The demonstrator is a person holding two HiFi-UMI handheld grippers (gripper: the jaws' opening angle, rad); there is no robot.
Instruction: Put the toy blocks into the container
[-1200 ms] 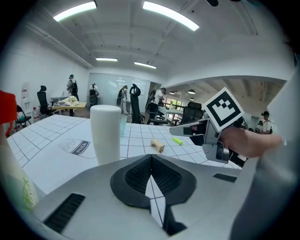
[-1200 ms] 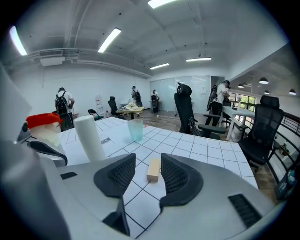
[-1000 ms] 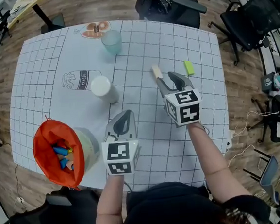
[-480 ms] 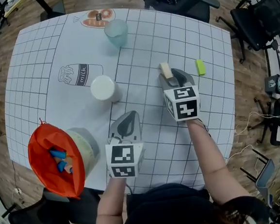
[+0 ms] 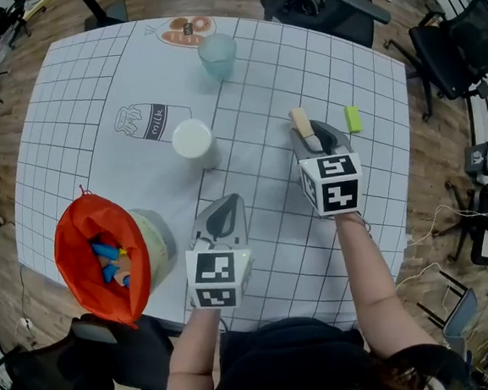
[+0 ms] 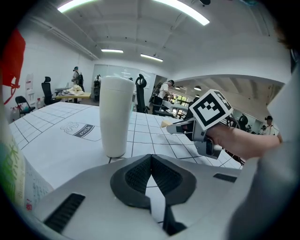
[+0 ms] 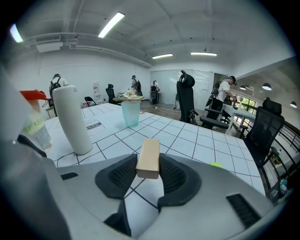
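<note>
Since the earlier moment the right gripper (image 5: 311,136) had slid around the tan rectangular wooden block (image 7: 149,157). Its jaws had just been closing and pressed both sides of the block, well apart from the orange-lined container (image 5: 77,247). The left gripper (image 6: 151,165) had its jaws together, empty.

From above, your right gripper (image 5: 309,135) hides the near end of the tan block (image 5: 300,120) its jaws have just been closing on, and left of your left gripper (image 5: 230,201) the orange bag (image 5: 79,247) covers most blocks (image 5: 110,261) in the container (image 5: 157,244).
</note>
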